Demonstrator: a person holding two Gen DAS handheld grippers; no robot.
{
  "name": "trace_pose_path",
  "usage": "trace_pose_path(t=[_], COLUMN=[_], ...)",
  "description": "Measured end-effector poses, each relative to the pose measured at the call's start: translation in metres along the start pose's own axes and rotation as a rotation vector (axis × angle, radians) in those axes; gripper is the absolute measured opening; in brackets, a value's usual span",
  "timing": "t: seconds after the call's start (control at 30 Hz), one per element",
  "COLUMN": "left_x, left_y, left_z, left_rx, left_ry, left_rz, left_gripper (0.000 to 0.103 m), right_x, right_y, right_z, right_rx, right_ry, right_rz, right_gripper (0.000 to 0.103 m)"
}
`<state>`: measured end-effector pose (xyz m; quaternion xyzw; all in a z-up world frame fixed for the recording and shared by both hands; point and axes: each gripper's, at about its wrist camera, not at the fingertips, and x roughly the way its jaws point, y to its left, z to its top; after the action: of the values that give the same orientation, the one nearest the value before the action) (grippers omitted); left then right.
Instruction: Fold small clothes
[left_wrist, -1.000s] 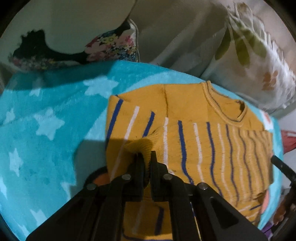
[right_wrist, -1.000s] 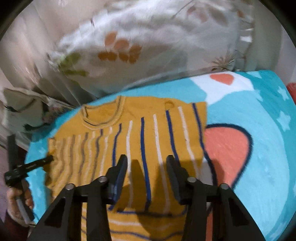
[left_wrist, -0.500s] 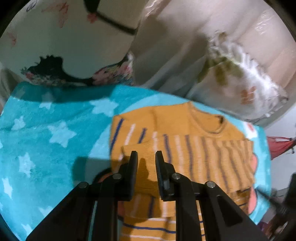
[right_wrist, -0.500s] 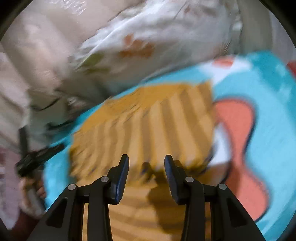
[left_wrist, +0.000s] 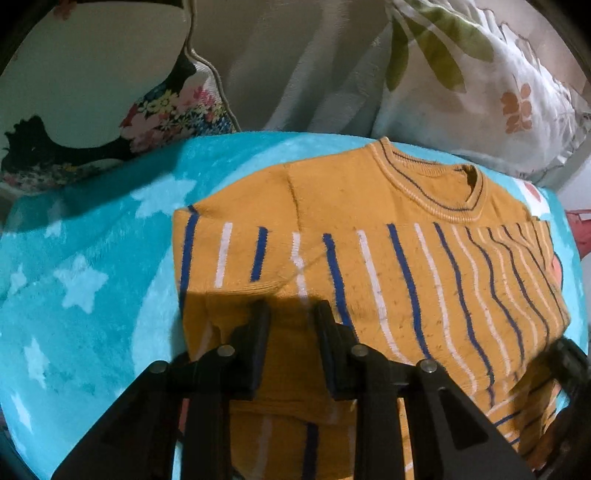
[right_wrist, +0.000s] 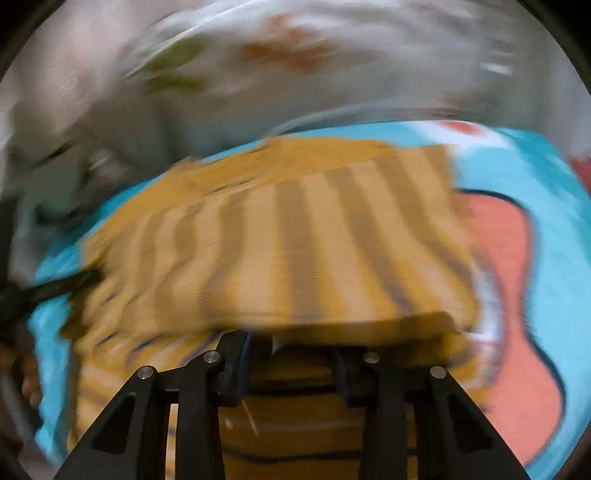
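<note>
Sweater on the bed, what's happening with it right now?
A person with a handheld gripper in each hand is folding the mustard striped sweater on the turquoise star blanket. A sleeve lies folded across the chest. The left gripper has just been opening and holds nothing. The right gripper has been closing at the lower fold, but blur hides any grip.

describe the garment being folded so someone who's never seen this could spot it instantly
Find the turquoise star-print blanket spread in front of the floral pillows. The sweater lies flat in its middle, ribbed neckline toward the pillows. It is the only mustard-yellow knit there, crossed by alternating blue and white stripes.
</note>
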<state>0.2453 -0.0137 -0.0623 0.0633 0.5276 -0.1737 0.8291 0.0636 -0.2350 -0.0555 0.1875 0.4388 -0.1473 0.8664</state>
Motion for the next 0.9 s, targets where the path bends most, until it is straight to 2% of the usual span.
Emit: trace_pose_path(t=[0.03,0.07,0.13,0.17,0.2,0.27,0.3,0.43,0.5,0.57,0.67,0.83,0.9], left_x=[0.001,0.001,0.001,0.001,0.001,-0.005,-0.005,-0.021,-0.041,-0.058,-0.073,-0.079,-0.079], left_y=[0.001,0.002,0.005,0.005,0.004,0.006,0.007,0.020,0.028,0.038,0.054,0.075,0.081], left_z=[0.000,0.001,0.001,0.002,0.002,-0.002,-0.001,-0.001,-0.005,-0.013,-0.030,-0.063,-0.073], left_rx=[-0.007,-0.013,-0.024,-0.023,-0.018,-0.009,-0.007,-0.051,-0.071,-0.092,-0.121,-0.150,-0.155], left_ry=[0.000,0.001,0.000,-0.001,-0.004,-0.010,-0.012,0.002,-0.015,-0.038,-0.054,-0.023,-0.009], left_rz=[-0.007,-0.014,-0.025,-0.025,-0.023,-0.023,-0.027,-0.082,-0.117,-0.131,-0.118,-0.044,-0.054], left_gripper=[0.024,0.024,0.024,0.024,0.024,0.026,0.026,0.026,0.030,0.044,0.047,0.047,0.047], right_x=[-0.003,-0.006,-0.012,-0.016,-0.021,-0.031,-0.038,-0.053,-0.062,-0.069,-0.080,-0.084,-0.081], right_y=[-0.012,-0.028,-0.043,-0.045,-0.044,-0.043,-0.045,-0.050,-0.057,-0.064,-0.078,-0.088,-0.087], right_z=[0.000,-0.002,-0.003,-0.003,-0.004,-0.004,-0.005,-0.009,-0.012,-0.012,-0.019,-0.037,-0.045], right_rx=[0.055,0.129,0.219,0.232,0.228,0.226,0.232,0.223,0.207,0.206,0.224,0.285,0.301], right_ry=[-0.013,-0.024,-0.027,-0.025,-0.019,-0.034,-0.038,-0.010,0.000,0.006,0.019,0.057,0.074], right_rz=[-0.046,-0.053,-0.027,-0.023,-0.038,-0.049,-0.038,-0.055,-0.081,-0.105,-0.144,-0.186,-0.191], right_gripper=[0.036,0.033,0.027,0.028,0.032,0.050,0.053,0.054,0.054,0.055,0.056,0.056,0.056])
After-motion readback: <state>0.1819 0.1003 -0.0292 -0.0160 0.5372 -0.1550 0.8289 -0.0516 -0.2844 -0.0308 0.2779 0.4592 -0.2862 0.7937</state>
